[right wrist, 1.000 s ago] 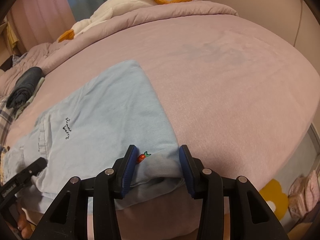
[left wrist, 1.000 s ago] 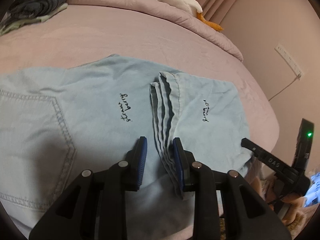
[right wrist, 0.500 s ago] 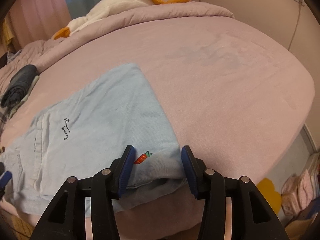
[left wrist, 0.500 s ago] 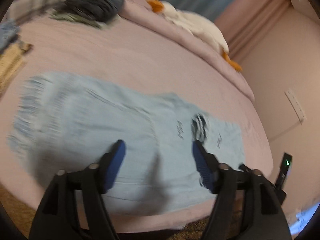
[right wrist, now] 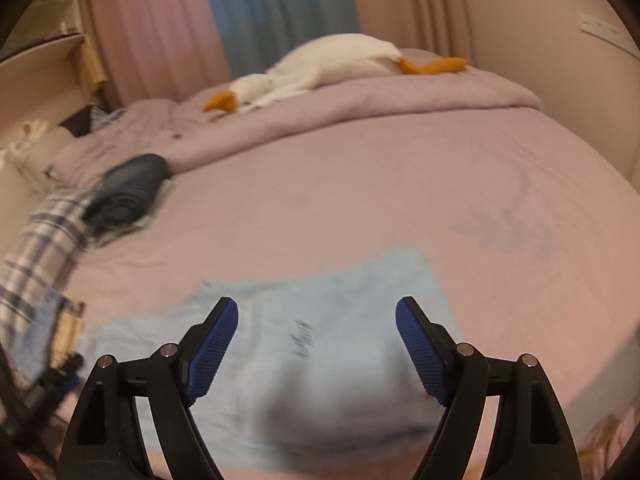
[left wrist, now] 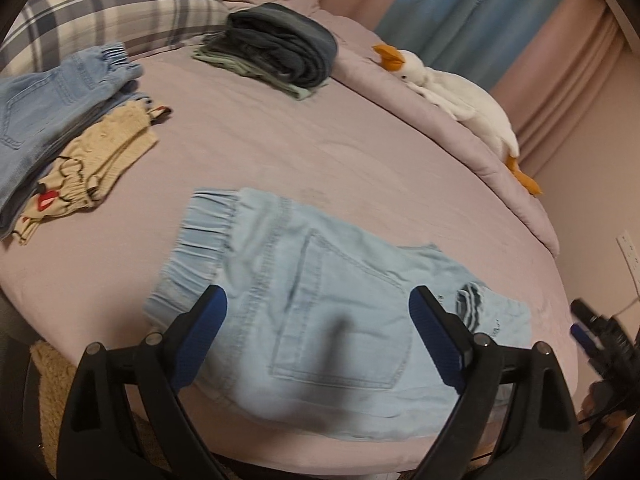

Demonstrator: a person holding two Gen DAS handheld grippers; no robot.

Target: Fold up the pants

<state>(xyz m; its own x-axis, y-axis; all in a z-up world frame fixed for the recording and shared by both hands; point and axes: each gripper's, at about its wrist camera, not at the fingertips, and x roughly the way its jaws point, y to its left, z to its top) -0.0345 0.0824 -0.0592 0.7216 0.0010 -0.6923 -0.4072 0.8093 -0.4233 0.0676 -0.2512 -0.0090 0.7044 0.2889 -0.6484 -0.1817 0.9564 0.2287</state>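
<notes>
Light-blue pants point(left wrist: 328, 312) lie folded on the pink bed point(left wrist: 260, 140). Left gripper point(left wrist: 318, 330) spread wide, empty above them. Right gripper point(right wrist: 316, 350) likewise released, holding nothing.

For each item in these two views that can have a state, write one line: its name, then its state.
Left claw: open, holding nothing.
Right claw: open, holding nothing.
Light blue pants: partly folded, flat on bed.
Dark clothes: folded, stacked.
Goose plush: lying down.
</notes>
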